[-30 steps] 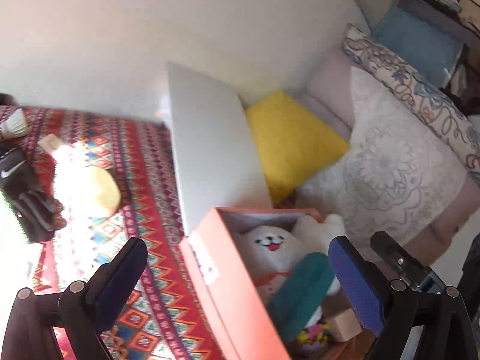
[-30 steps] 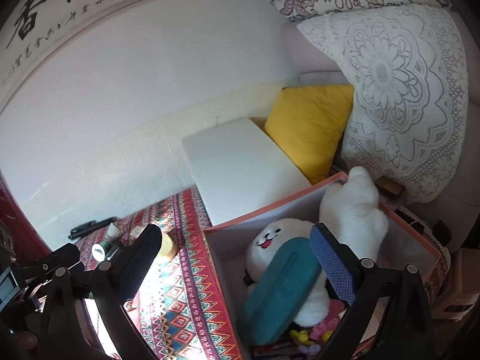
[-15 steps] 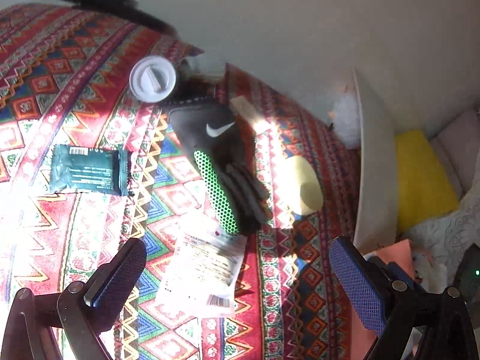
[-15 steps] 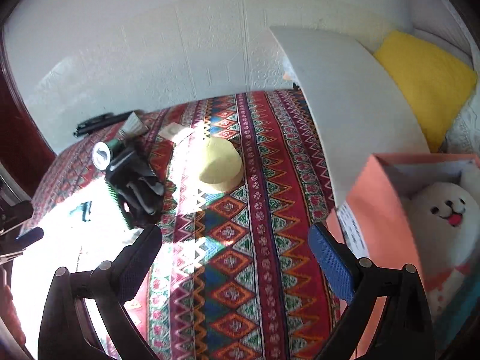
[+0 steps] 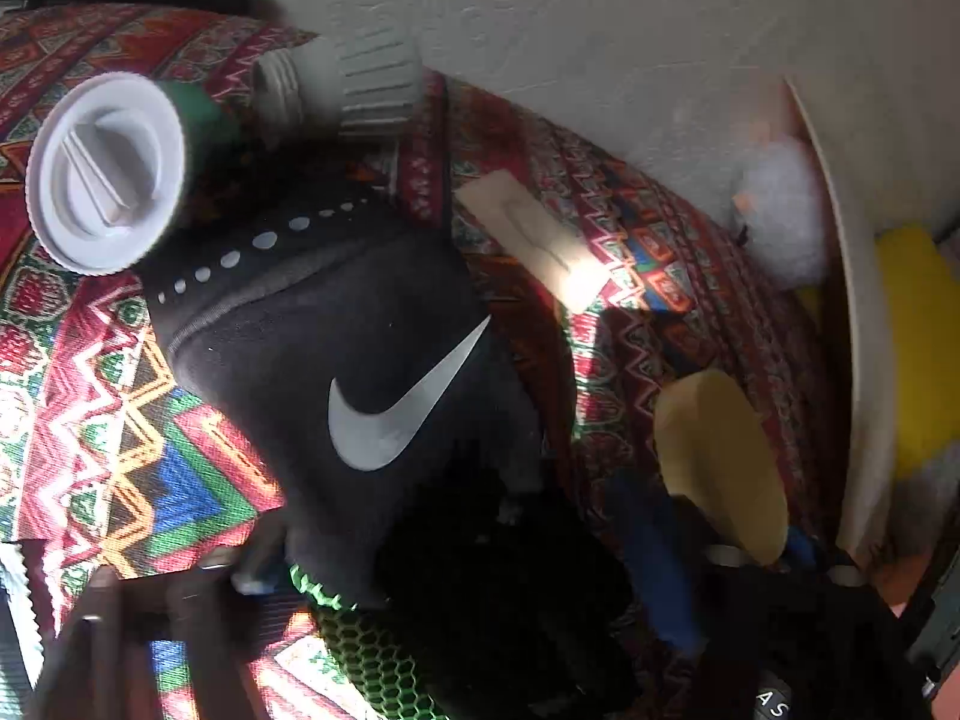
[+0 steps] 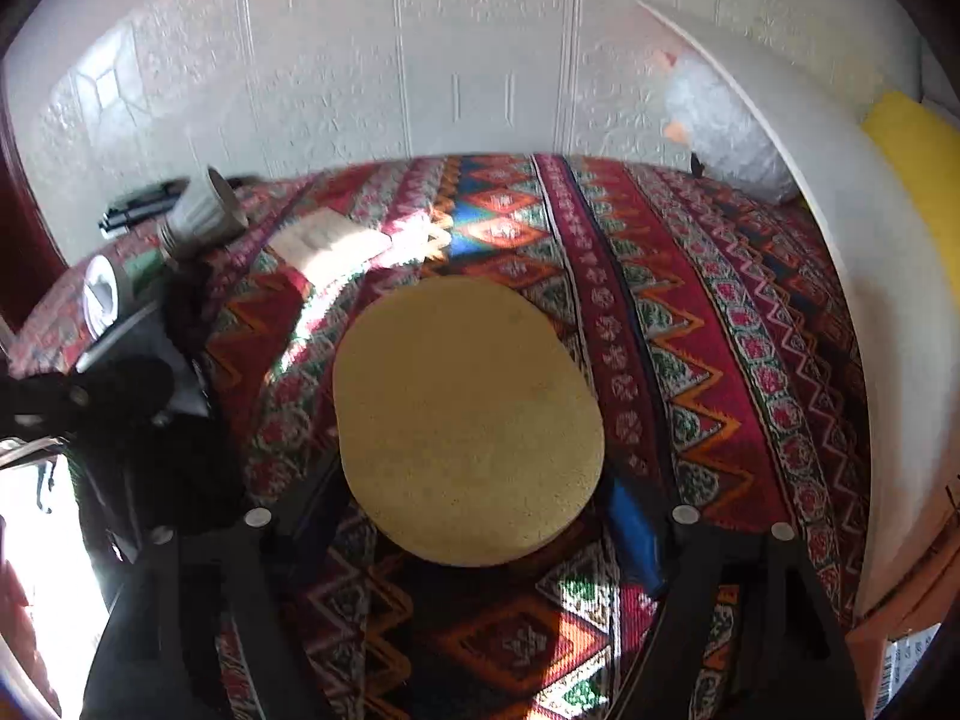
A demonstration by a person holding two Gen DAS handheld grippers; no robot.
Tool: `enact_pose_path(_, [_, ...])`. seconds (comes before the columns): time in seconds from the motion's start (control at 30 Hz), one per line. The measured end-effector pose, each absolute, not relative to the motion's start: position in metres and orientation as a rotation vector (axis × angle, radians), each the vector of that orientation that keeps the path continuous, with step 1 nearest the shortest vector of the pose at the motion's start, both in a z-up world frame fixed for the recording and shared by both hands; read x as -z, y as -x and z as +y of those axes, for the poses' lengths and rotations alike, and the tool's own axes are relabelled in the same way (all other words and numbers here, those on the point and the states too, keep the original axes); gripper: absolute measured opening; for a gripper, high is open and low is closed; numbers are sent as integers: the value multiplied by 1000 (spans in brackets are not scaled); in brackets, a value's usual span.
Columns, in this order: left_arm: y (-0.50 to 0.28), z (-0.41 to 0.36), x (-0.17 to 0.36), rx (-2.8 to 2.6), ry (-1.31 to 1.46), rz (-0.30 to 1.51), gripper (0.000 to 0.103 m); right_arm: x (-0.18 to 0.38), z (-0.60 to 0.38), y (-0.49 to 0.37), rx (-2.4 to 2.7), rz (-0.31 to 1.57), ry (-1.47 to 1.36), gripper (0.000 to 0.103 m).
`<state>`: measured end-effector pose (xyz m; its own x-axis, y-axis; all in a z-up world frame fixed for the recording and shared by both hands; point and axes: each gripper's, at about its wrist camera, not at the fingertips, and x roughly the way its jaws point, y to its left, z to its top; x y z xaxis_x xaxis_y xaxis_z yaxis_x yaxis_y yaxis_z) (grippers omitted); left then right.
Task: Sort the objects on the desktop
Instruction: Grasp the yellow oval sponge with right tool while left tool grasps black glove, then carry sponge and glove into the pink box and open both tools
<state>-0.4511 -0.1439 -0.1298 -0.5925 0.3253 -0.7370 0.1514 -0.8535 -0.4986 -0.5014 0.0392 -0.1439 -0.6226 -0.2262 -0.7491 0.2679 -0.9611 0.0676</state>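
The right tool (image 6: 474, 531) straddles a porous oval yellow sponge (image 6: 465, 420), jaws spread. The left tool (image 5: 456, 564), grip unclear, crowds a soft black glove (image 5: 360, 372) on the woven worktop (image 6: 690, 312).

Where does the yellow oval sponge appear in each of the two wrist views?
Left wrist view: the yellow oval sponge is at lower right, seen edge-on, right of the black glove.
Right wrist view: the sponge fills the centre, between the right gripper fingers.
Shared landmark: the grey ribbed bulb near the wall.
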Motion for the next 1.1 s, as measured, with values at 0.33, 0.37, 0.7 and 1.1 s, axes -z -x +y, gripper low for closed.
enact_pose_path(0.33, [337,-132,51,-2486,1133,-931,10,48,47,416,2565,-102,-1111,79])
enact_pose_path(0.37, [325,-130,42,-2478,1108,-937,10,32,49,398,2570,-101,-1066,79])
enact_pose_path(0.7, [196,-76,-97,-2469,837,-768,12,-50,100,234,2705,-112,-777,79])
enact_pose_path(1.1, [175,84,-145,-2260,801,-573,12,-112,256,135,3046,-295,-431,80])
